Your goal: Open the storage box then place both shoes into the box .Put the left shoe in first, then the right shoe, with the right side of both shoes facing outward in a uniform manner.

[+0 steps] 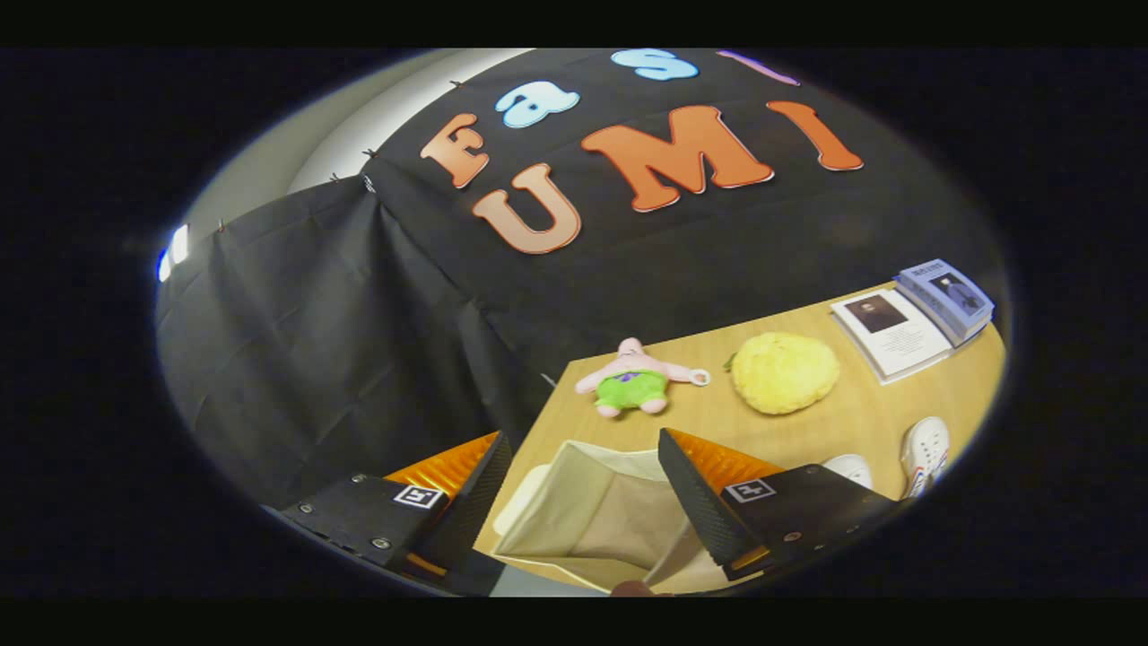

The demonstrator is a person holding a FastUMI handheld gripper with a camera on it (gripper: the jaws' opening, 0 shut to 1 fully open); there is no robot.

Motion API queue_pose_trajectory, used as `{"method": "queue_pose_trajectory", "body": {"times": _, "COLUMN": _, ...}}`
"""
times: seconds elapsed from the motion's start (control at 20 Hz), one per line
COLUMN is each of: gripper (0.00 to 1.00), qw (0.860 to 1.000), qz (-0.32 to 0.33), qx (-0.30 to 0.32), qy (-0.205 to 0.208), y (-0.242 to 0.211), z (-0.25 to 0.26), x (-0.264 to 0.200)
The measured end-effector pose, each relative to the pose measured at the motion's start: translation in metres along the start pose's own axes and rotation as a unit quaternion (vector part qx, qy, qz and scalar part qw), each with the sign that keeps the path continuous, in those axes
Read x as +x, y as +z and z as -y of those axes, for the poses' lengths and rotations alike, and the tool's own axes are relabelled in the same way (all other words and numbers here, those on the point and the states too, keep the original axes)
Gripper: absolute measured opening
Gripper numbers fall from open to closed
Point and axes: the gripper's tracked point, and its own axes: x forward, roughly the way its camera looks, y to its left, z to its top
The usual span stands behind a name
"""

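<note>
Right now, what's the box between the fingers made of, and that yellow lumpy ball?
The storage box looks like soft beige fabric: its walls sag and crease, matte. The yellow ball seems fuzzy plush or sponge, judging by its bumpy, dull surface; hard to tell which. The gripper hangs open over the box.

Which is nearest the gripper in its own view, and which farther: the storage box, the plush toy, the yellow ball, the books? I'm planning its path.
The gripper hangs open.
1. Storage box: between the fingers, open.
2. Plush toy: just beyond the box on the table.
3. Yellow ball: beside the toy; about as far, too close to call.
4. Books: farthest, at the table's far corner.
</note>
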Motion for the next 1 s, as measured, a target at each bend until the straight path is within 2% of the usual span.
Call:
{"method": "queue_pose_trajectory", "body": {"times": 0.3, "gripper": 0.98, "qw": 0.991, "qz": 0.006, "qx": -0.074, "qy": -0.113, "y": -0.018, "z": 0.104, "x": -0.025}}
{"method": "queue_pose_trajectory", "body": {"times": 0.5, "gripper": 0.98, "qw": 0.989, "qz": -0.019, "qx": -0.073, "qy": -0.13, "y": -0.053, "z": 0.148, "x": -0.042}}
{"method": "queue_pose_trajectory", "body": {"times": 0.65, "gripper": 0.98, "qw": 0.981, "qz": -0.025, "qx": -0.09, "qy": -0.168, "y": -0.072, "z": 0.19, "x": -0.055}}
{"method": "queue_pose_trajectory", "body": {"times": 1.0, "gripper": 0.98, "qw": 0.972, "qz": -0.052, "qx": -0.083, "qy": -0.215, "y": -0.125, "z": 0.256, "x": -0.077}}
